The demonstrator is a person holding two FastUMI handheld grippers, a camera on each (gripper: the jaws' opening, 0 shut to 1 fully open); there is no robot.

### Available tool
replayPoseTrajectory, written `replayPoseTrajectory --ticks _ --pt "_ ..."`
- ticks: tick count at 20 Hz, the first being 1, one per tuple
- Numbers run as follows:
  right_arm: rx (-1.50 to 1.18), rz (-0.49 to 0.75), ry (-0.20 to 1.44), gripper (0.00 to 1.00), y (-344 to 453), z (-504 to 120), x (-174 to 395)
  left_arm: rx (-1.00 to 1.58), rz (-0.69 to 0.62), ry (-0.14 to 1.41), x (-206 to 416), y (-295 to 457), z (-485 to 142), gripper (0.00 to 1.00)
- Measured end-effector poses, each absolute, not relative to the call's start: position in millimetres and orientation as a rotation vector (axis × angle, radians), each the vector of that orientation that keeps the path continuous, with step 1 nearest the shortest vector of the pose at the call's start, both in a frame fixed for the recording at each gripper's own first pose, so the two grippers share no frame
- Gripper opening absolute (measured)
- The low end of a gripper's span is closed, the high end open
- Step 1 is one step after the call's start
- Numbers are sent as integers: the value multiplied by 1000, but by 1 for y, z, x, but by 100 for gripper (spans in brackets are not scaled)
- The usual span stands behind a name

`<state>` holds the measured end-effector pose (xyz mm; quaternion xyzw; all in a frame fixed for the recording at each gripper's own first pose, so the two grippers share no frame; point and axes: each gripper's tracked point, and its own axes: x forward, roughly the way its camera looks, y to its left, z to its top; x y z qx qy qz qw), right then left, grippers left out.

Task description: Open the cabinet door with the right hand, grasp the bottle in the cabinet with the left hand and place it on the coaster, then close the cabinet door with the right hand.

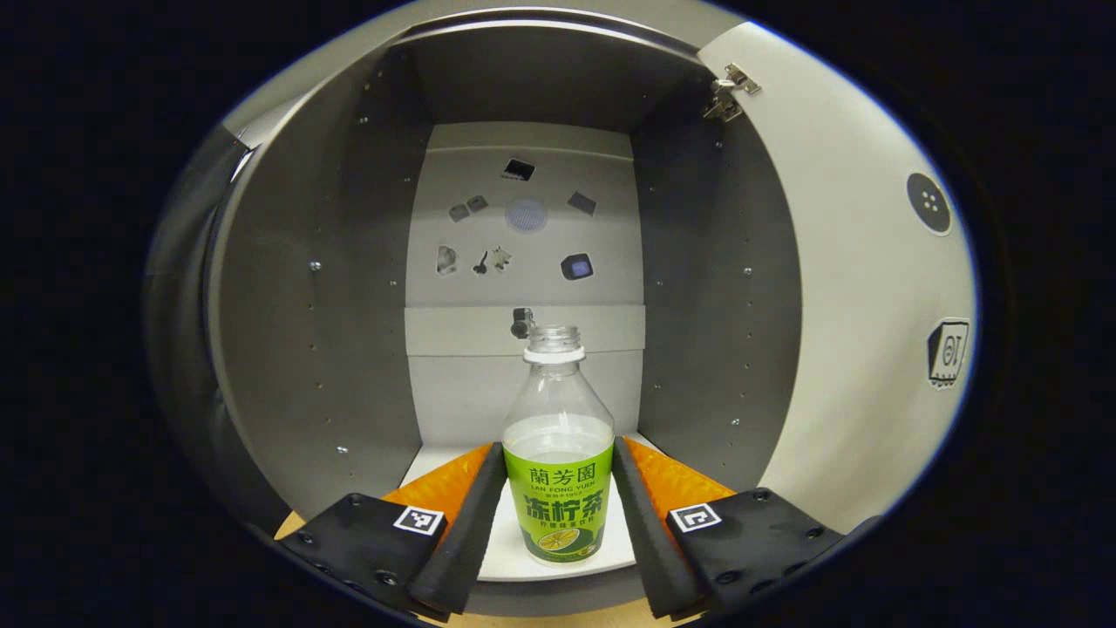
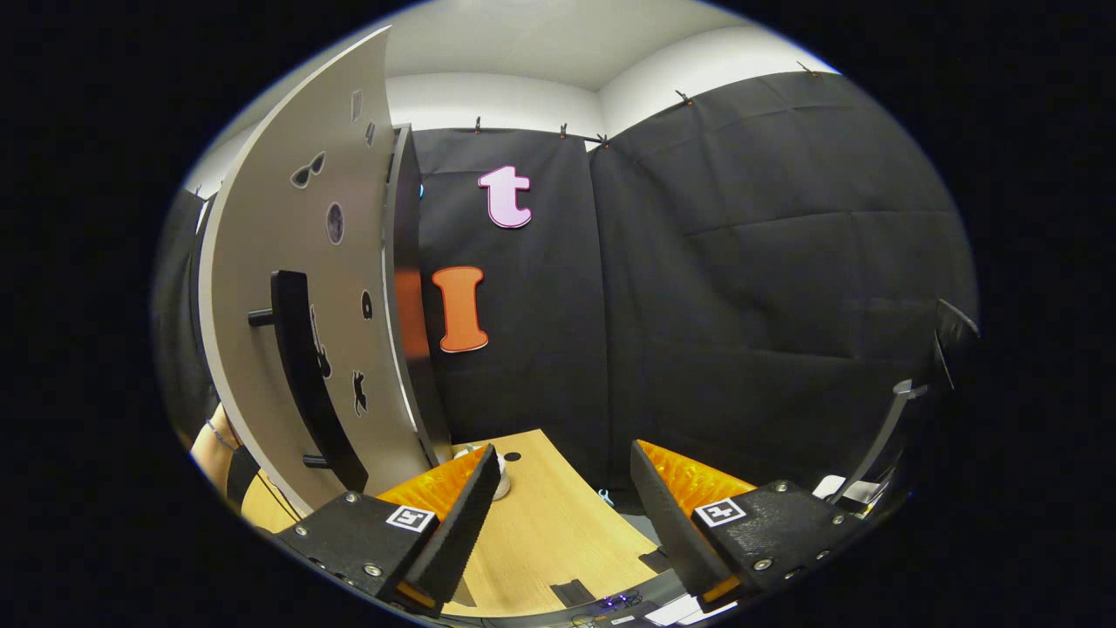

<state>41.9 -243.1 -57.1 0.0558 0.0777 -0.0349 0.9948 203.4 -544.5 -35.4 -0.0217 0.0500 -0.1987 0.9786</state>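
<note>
A clear bottle [image 1: 558, 410] with a green label and no cap stands upright on the white cabinet floor [image 1: 506, 558], partly filled with liquid. My left gripper [image 1: 558, 449] reaches into the cabinet, and both fingers press on the label's sides. The cabinet door [image 1: 854, 288] is swung wide open on the right in the left gripper view. In the right gripper view the door [image 2: 296, 235] stands at the left with its black bar handle [image 2: 301, 375]. My right gripper [image 2: 565, 458] is open beside it, holding nothing. A small white round object [image 2: 502, 481] lies on the wooden table [image 2: 549, 532], partly hidden by a finger.
The grey cabinet side walls [image 1: 349, 288] close in on both sides of the bottle. The back panel [image 1: 523, 349] carries small stickers. A person's arm [image 2: 214, 445] shows behind the door's lower left edge. Black cloth walls the booth beyond the table.
</note>
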Motion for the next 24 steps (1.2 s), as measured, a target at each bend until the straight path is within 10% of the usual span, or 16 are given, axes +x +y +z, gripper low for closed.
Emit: replayPoseTrajectory --ticks 24 --pt "86 4 146 93 -202 -52 33 2 -212 188 37 -287 -178 80"
